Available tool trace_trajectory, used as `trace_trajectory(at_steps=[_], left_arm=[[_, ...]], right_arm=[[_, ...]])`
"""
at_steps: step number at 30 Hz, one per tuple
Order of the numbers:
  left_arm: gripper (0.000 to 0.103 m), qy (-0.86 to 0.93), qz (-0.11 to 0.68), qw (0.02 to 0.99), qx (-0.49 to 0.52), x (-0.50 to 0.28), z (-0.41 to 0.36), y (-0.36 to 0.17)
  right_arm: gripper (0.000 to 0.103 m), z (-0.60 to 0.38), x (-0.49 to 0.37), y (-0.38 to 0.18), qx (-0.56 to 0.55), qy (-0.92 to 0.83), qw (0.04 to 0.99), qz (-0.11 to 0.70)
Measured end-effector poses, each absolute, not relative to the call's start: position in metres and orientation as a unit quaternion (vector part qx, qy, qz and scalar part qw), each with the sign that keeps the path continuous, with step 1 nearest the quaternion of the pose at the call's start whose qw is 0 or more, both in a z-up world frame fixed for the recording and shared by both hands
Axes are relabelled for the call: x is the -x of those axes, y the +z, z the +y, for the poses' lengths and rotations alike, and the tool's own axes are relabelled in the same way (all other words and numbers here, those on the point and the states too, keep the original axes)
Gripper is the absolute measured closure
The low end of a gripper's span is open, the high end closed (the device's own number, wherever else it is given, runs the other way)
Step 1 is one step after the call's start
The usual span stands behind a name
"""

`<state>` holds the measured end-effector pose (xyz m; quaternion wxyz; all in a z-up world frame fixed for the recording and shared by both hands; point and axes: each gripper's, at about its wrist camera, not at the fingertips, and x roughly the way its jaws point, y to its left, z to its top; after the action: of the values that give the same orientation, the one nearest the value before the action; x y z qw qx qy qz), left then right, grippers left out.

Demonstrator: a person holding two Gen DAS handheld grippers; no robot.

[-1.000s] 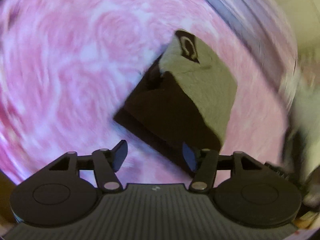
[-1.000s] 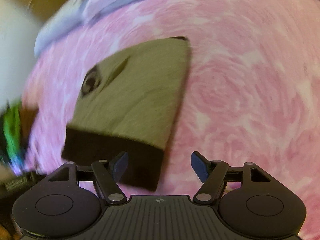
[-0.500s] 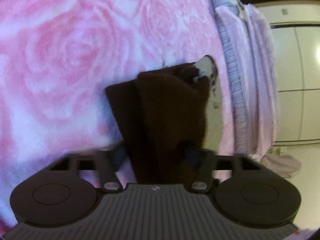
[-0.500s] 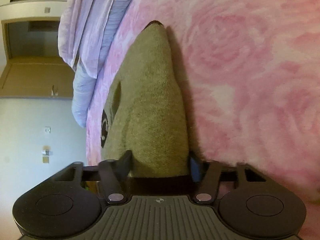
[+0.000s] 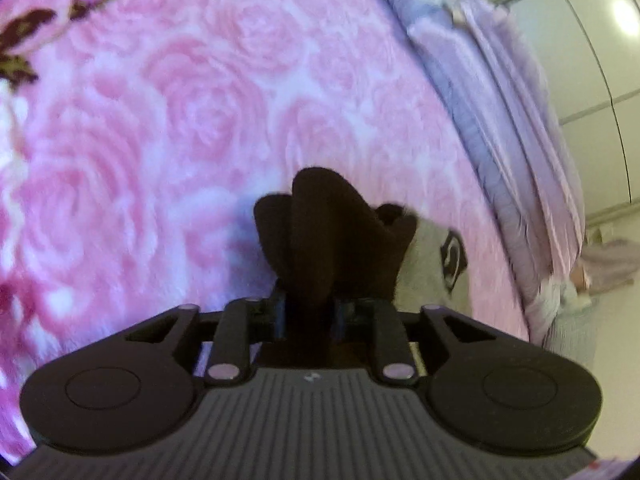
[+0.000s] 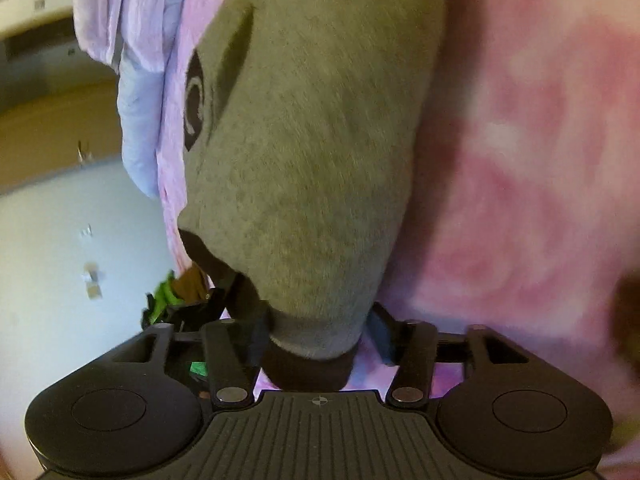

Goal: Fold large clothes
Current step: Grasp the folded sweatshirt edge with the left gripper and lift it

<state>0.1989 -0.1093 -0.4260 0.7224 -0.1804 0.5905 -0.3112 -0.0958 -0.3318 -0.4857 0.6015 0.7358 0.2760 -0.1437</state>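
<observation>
Here the bed (image 5: 208, 112), under its pink rose blanket, carries the garment (image 6: 320, 140), already folded to a compact grey-and-brown bundle; I judge a last fold or placing remains. Its long axis runs away from my right hand-held gripper (image 6: 320, 340), whose jaws have just widened around the brown hem. My left hand-held gripper (image 5: 310, 316) has just clamped the brown edge.

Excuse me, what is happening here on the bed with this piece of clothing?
A person is folding a grey and dark brown garment on a pink rose-patterned blanket, with a hand-held gripper in each hand. The left hand-held gripper has just closed on a bunched dark brown part. The right hand-held gripper has the garment's edge between its jaws, which have just been opening.
</observation>
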Motion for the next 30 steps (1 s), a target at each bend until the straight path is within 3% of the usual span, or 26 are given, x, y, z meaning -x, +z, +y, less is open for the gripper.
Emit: trace_trajectory(at_steps=[2, 7, 12, 15, 18, 19, 20, 21, 22, 25, 30], left_arm=[[0.074, -0.323, 0.588, 0.720, 0.175, -0.197, -0.106, -0.425], [0.048, -0.321, 0.600, 0.697, 0.226, -0.175, -0.072, -0.432], [0.044, -0.328, 0.608, 0.679, 0.247, -0.167, -0.061, -0.443], [0.037, -0.347, 0.598, 0.674, 0.259, -0.178, -0.072, -0.445], [0.040, -0.364, 0.598, 0.672, 0.240, -0.189, -0.092, -0.451], [0.054, -0.370, 0.594, 0.675, 0.232, -0.189, -0.095, -0.451], [0.062, -0.380, 0.591, 0.674, 0.228, -0.192, -0.099, -0.452], [0.075, -0.384, 0.590, 0.673, 0.227, -0.193, -0.101, -0.453], [0.085, -0.387, 0.587, 0.673, 0.229, -0.194, -0.102, -0.452], [0.088, -0.396, 0.575, 0.686, 0.203, -0.200, -0.105, -0.443], [0.088, -0.406, 0.563, 0.701, 0.165, -0.229, -0.113, -0.430]], right_arm=[[0.034, -0.357, 0.105, -0.479, -0.707, -0.155, 0.626, 0.290], [0.029, -0.430, 0.159, -0.466, -0.636, -0.211, 0.690, 0.274], [0.027, -0.497, 0.145, -0.467, -0.551, -0.162, 0.757, 0.312], [0.022, -0.516, 0.105, -0.476, -0.518, -0.099, 0.777, 0.343], [0.018, -0.516, 0.083, -0.486, -0.491, -0.044, 0.792, 0.360], [0.021, -0.514, 0.080, -0.487, -0.484, -0.033, 0.795, 0.365], [0.033, -0.512, 0.075, -0.487, -0.475, -0.020, 0.798, 0.369], [0.069, -0.510, 0.071, -0.488, -0.468, -0.012, 0.799, 0.377], [0.074, -0.505, 0.068, -0.491, -0.465, -0.016, 0.794, 0.392], [0.083, -0.499, 0.081, -0.492, -0.490, -0.026, 0.787, 0.374], [0.082, -0.460, 0.105, -0.484, -0.514, -0.043, 0.768, 0.381]])
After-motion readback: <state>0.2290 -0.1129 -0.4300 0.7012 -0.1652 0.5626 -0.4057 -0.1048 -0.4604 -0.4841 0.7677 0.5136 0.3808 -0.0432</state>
